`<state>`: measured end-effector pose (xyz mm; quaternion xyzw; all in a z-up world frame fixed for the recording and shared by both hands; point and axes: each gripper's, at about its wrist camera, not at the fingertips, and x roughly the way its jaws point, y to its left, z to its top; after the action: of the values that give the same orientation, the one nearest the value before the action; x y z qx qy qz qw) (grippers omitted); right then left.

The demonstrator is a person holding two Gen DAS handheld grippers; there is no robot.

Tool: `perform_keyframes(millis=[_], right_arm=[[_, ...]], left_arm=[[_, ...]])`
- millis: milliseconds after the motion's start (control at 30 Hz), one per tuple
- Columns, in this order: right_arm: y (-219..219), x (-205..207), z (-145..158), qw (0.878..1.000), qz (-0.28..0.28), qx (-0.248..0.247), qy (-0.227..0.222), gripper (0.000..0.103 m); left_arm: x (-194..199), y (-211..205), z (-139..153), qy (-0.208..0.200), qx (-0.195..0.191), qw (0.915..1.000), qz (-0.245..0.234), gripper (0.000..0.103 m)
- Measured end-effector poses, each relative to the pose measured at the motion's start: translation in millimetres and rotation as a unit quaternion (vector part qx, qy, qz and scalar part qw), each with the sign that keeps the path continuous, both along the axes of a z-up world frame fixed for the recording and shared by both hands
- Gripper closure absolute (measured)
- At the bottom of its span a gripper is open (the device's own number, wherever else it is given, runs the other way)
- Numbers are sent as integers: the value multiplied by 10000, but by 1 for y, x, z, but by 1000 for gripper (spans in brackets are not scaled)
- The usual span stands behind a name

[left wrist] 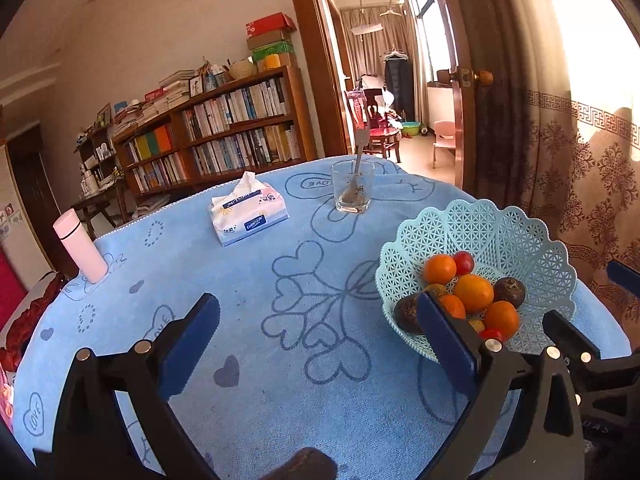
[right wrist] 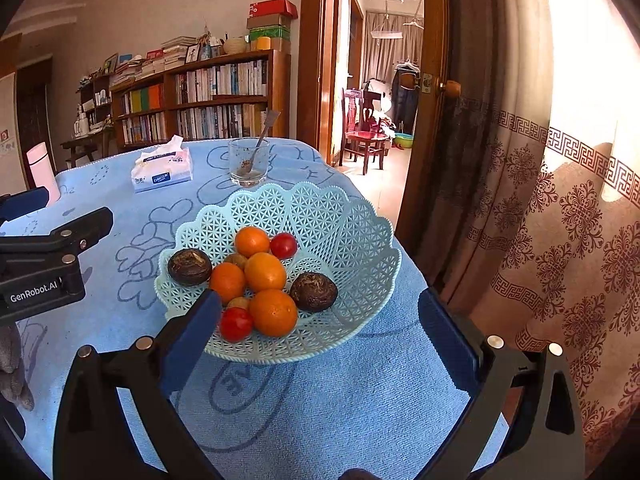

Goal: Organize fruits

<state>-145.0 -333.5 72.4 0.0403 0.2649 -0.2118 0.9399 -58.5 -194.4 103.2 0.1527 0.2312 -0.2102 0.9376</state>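
A pale blue lattice fruit basket [right wrist: 332, 216] [left wrist: 500, 224] stands on the blue tablecloth near the table's right edge. It holds several oranges [right wrist: 265, 272] [left wrist: 473, 293], two red tomatoes [right wrist: 283, 245], two dark brown round fruits [right wrist: 313, 291] and small tan fruits. My right gripper [right wrist: 320, 328] is open and empty, its left finger just in front of the basket's near rim. My left gripper [left wrist: 320, 336] is open and empty over the cloth, left of the basket; its right finger hides part of the basket.
A glass with a spoon [left wrist: 353, 188] [right wrist: 249, 162] stands behind the basket. A tissue pack [left wrist: 248, 216] [right wrist: 162, 168] lies left of it. A pink flask [left wrist: 80, 246] stands at the far left. A curtain [right wrist: 560, 200] hangs close on the right.
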Motion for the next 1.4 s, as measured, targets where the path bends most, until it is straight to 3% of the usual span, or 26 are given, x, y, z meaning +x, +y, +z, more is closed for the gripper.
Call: perform_keyframes(millis=[433,1400], right_arm=[[5,-9,13,9996,-45,-220,-195,3],[2,-6,5,9998,-54,-180,-72,3]], left_arm=[[-12,-3,-3,-230,195,9994,170,5],[-18,-21,-7,-271,376,9989,-106,5]])
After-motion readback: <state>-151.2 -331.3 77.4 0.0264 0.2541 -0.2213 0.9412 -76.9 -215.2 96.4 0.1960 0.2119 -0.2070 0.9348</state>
